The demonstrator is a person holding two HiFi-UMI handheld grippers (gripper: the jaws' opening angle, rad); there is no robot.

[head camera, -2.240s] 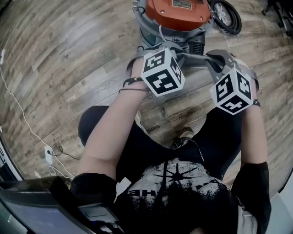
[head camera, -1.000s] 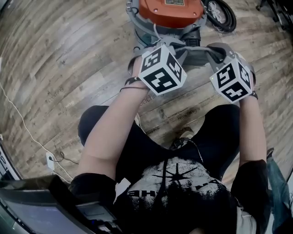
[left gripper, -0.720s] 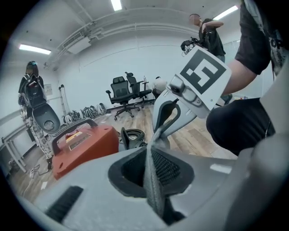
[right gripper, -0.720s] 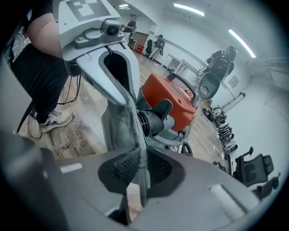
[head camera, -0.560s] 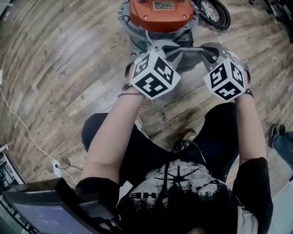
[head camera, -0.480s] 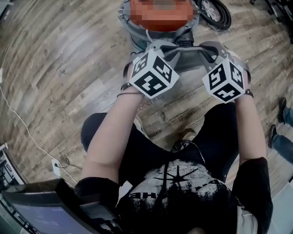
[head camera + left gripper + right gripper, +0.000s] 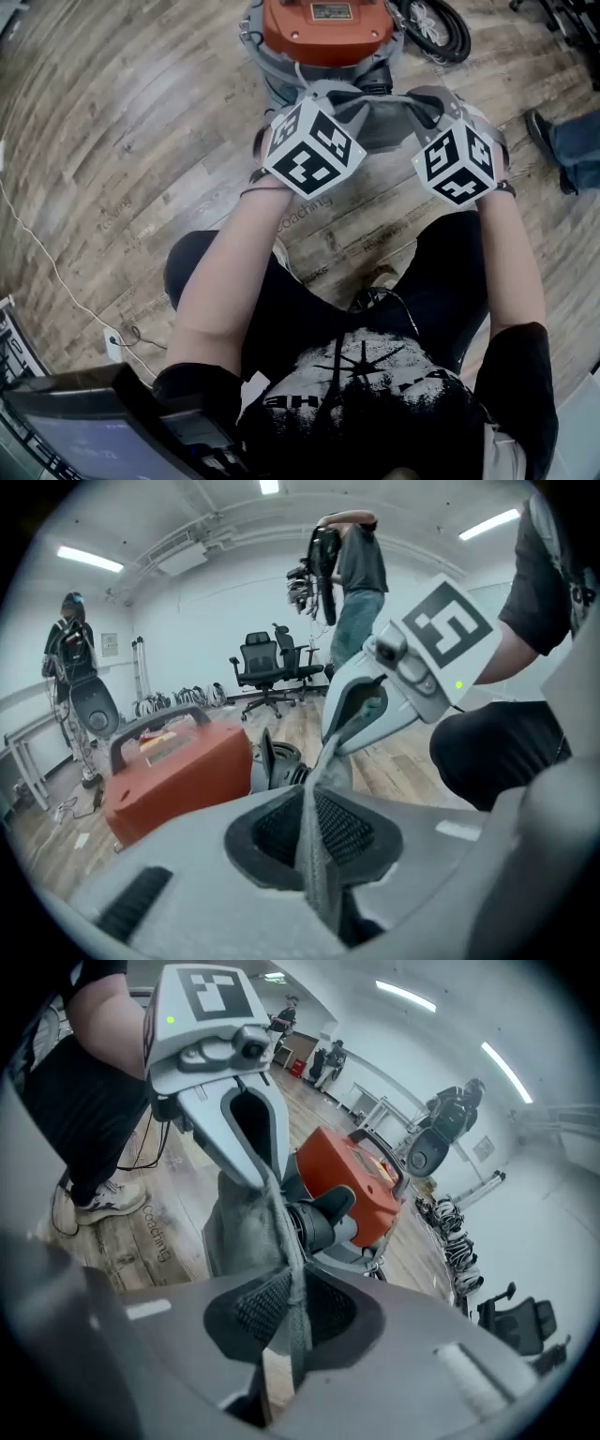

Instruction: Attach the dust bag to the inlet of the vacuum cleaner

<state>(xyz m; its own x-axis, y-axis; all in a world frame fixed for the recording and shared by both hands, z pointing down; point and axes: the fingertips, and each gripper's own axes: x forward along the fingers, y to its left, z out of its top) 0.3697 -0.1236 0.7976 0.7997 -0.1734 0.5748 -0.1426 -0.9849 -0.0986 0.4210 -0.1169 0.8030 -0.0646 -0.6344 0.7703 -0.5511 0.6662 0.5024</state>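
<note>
The vacuum cleaner (image 7: pixel 323 28) has an orange top and a grey drum; it stands on the wood floor ahead of me. A grey cloth dust bag (image 7: pixel 375 117) is stretched between my two grippers just in front of it. My left gripper (image 7: pixel 314 850) is shut on the bag's left edge (image 7: pixel 311 855). My right gripper (image 7: pixel 291 1321) is shut on its right edge (image 7: pixel 295 1326). In the right gripper view the bag (image 7: pixel 246 1222) hangs against the black inlet tube (image 7: pixel 319 1218) of the vacuum (image 7: pixel 352 1180). Whether the bag's mouth is over the tube is hidden.
A black hose coil (image 7: pixel 441 28) lies right of the vacuum. A white cable (image 7: pixel 47 253) runs across the floor at the left. Someone's legs (image 7: pixel 567 141) stand at the right edge. Office chairs (image 7: pixel 267 663) and other people stand farther off.
The grippers and the stretched bag have stayed in front of the vacuum, with only small shifts. A person's legs have come into view at the right edge.
</note>
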